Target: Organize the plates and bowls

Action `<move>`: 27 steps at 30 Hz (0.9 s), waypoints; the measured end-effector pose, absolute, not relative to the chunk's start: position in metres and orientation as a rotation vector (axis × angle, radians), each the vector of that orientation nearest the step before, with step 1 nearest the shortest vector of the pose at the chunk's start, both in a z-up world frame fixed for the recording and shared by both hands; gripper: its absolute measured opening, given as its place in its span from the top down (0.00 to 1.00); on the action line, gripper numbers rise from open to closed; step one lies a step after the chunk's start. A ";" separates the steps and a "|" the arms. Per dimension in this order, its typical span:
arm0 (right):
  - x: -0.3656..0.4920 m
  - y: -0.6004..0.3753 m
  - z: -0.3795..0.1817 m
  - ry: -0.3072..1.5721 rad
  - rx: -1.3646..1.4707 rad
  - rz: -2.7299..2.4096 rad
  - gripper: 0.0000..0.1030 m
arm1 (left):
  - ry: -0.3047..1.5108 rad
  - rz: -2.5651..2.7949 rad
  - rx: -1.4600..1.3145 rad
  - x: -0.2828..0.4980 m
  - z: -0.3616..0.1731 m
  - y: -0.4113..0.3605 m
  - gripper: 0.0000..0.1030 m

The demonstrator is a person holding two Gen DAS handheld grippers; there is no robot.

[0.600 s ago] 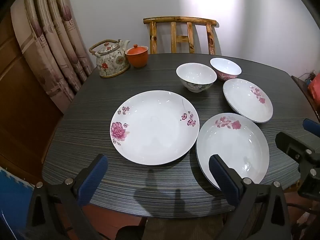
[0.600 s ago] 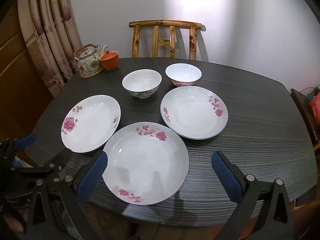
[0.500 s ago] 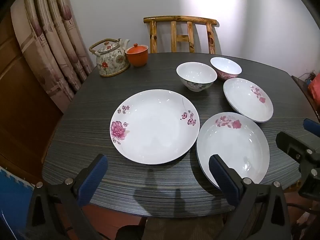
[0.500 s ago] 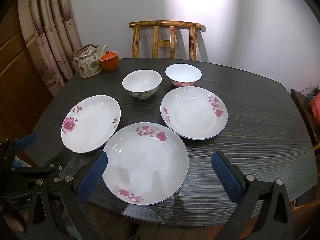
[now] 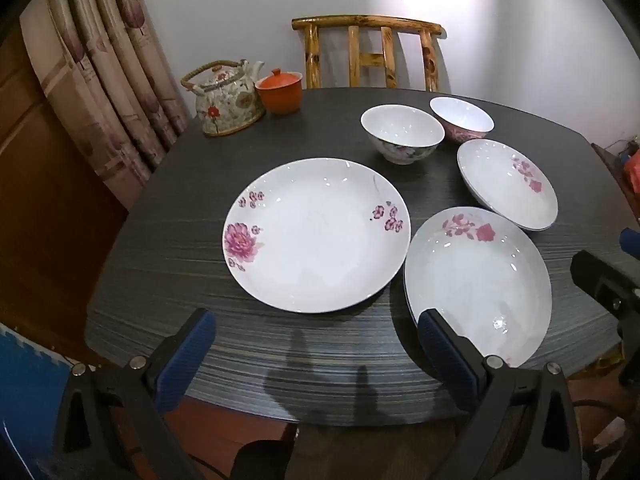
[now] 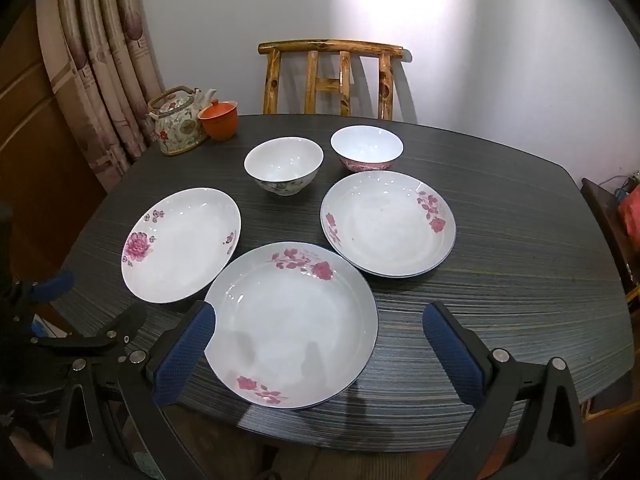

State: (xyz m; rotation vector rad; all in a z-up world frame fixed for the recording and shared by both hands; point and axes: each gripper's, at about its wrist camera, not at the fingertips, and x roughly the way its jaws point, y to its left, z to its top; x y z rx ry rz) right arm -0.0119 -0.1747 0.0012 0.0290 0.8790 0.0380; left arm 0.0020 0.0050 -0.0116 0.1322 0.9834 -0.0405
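Left wrist view: left gripper (image 5: 316, 354) is held wide open and empty; the peony plate (image 5: 316, 236) lies straight ahead on the table (image 5: 168, 240), nearest this hand.

Right wrist view: right gripper (image 6: 318, 354) is likewise spread and empty; the rose plate (image 6: 292, 324) sits just ahead between its jaws, untouched.

Each gripper is a black frame with two angled arms ending in blue, finely textured pads. The left gripper (image 5: 316, 354) shows round silver screw heads where the pads (image 5: 186, 358) meet the arms, and triangular cut-outs lower in the black frame. The right gripper (image 6: 318, 354) has the same build: blue pads (image 6: 452, 354), silver screws, triangular cut-outs. A thin dark cable runs under the left gripper.
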 end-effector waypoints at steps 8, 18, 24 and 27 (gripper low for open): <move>-0.013 -0.176 0.001 0.888 0.028 0.050 0.00 | 0.996 -0.072 0.149 0.001 -0.015 0.001 0.00; -0.011 -0.175 -0.001 0.886 0.012 0.056 0.00 | 1.003 -0.097 0.152 0.002 -0.016 0.000 0.00; -0.009 -0.174 -0.004 0.886 -0.003 0.036 0.00 | 0.993 -0.103 0.143 0.000 -0.014 -0.001 0.00; -0.009 -0.173 -0.006 0.890 -0.031 0.016 0.02 | 0.989 -0.096 0.144 0.000 -0.014 -0.001 0.00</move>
